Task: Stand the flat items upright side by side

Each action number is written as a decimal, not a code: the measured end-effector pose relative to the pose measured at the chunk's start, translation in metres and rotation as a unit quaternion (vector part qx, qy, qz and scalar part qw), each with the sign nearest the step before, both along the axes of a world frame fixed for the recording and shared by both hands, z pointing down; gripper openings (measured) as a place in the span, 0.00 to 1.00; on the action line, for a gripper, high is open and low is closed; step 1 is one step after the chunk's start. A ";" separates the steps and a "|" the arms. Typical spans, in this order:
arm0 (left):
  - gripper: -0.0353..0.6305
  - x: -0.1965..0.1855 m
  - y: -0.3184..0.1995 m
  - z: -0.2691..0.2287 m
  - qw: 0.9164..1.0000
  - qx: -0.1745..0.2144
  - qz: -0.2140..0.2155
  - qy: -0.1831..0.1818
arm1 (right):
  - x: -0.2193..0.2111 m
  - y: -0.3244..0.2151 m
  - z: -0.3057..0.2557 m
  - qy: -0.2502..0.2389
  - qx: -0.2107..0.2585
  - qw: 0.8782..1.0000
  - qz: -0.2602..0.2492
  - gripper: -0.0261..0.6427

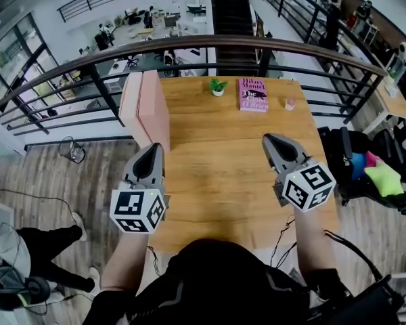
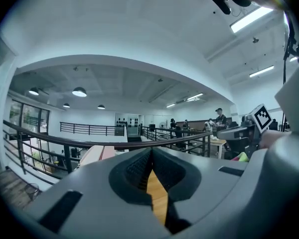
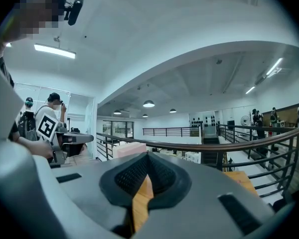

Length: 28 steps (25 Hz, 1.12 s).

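While beside book (image 1: 252,95), green plant (image 1: 217,84) in pot (image 1: 218,93)

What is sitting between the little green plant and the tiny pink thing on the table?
The pink book lies flat between the plant and the small pink object, as the head view shows.

Matt light-brown wood, fine grain, on desk (image 1: 223,181). Smooth matt grey plastic on left gripper (image 1: 153,149) and right gripper (image 1: 268,141); ribbed black pads (image 2: 135,172) inside. Pink paper cover, slight sheen, on book (image 1: 252,95). Smooth matt pink finish on upright panels (image 1: 145,107). Dark painted metal bars and glossy brown top rail on railing (image 1: 189,44).
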<state>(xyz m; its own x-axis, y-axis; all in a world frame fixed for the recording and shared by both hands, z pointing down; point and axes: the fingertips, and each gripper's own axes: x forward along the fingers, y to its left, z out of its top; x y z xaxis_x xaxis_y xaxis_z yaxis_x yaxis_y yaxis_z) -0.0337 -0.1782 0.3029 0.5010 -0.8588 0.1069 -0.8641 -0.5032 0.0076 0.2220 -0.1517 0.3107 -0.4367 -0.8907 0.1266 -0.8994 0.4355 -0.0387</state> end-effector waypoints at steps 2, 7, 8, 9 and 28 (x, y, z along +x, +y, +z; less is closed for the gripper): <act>0.10 0.002 0.002 -0.002 1.000 0.000 -0.003 0.004 | 0.002 0.000 -0.002 0.003 0.001 1.000 0.000 0.05; 0.10 0.000 0.005 -0.011 1.000 0.007 -0.009 0.021 | 0.000 -0.001 -0.005 0.006 0.001 1.000 -0.004 0.05; 0.10 -0.001 0.005 -0.012 1.000 0.009 -0.013 0.020 | 0.000 0.000 -0.006 0.006 0.001 1.000 -0.003 0.05; 0.10 -0.003 0.004 -0.013 1.000 0.010 -0.021 0.016 | 0.000 0.000 -0.006 0.007 0.002 1.000 -0.002 0.05; 0.10 -0.022 0.006 -0.012 0.999 0.019 -0.032 -0.006 | -0.007 -0.001 -0.011 0.019 0.011 1.000 0.019 0.05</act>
